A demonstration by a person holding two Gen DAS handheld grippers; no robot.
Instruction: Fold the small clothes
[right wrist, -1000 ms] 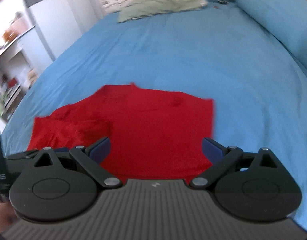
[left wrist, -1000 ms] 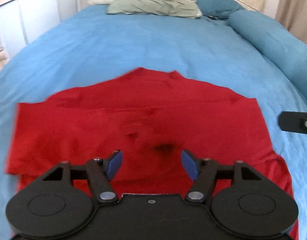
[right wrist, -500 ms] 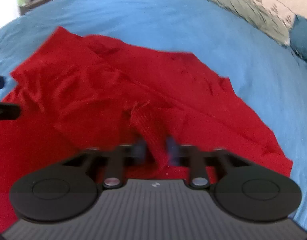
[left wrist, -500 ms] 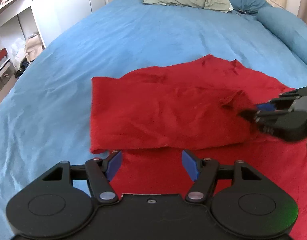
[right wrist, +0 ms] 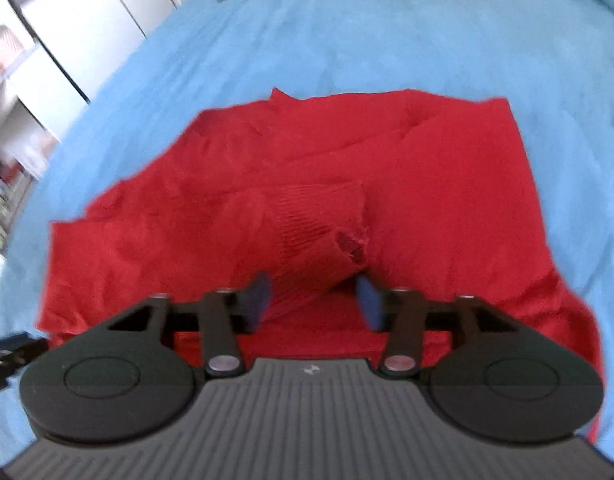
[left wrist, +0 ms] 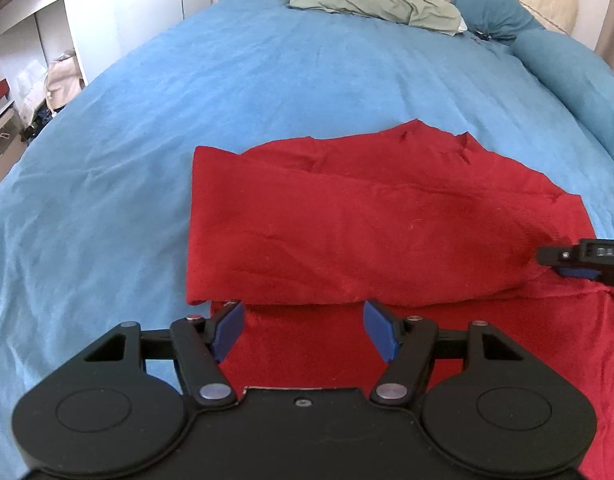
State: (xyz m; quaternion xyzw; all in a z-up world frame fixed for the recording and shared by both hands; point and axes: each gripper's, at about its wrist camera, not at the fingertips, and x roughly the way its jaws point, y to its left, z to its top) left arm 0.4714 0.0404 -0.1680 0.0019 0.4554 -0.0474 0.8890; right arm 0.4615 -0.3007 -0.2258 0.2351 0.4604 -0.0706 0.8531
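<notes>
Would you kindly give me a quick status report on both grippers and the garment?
Left gripper open, empty, over the near hem. Right gripper open, ribbed cuff between its fingers. Red sweater partly folded on bed. Nothing obstructing.

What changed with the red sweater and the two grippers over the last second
The right gripper closed on the sleeve cuff, carried the sleeve across the red sweater, and has now opened; the cuff lies between its fingers, apparently released. The sleeve now lies folded over the body. The left gripper stayed open and empty at the near edge. The blue bedspread and pillows are unchanged.
</notes>
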